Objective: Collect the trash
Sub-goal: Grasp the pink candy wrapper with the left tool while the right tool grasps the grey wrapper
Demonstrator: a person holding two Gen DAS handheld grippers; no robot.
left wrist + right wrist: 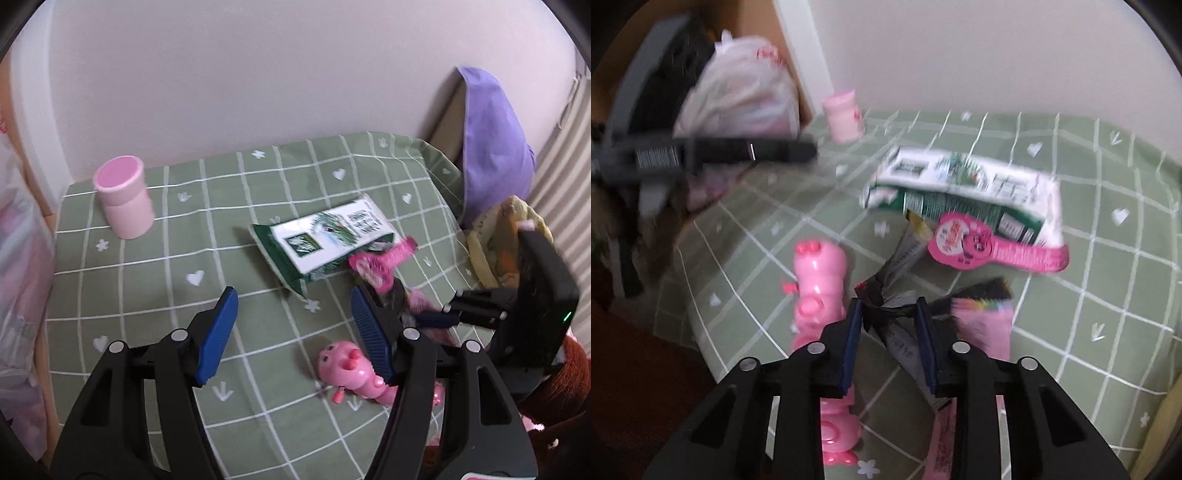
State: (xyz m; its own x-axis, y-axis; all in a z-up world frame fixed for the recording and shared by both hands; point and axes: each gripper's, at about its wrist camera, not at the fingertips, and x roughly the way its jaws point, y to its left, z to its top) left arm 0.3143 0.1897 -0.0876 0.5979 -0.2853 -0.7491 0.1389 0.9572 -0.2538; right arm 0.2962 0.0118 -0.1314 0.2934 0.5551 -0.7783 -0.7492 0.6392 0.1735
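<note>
A green and white wrapper (325, 240) (964, 192) lies mid-table on the green checked cloth (147, 258). A pink round-headed wrapper (373, 266) (979, 247) lies against it. My left gripper (291, 306) is open and empty above the cloth, just short of these. My right gripper (888, 314) is shut on a crumpled dark grey wrapper (897, 258), low over the table; it shows at the right of the left wrist view (436, 317). A pink packet (982, 325) lies beside it.
A pink toy pig (351, 369) (820, 288) lies near the front edge. A pink cup (123, 195) (844, 114) stands at the back left. A white plastic bag (738, 96) hangs at the left. A purple cushion (491, 147) leans at the back right.
</note>
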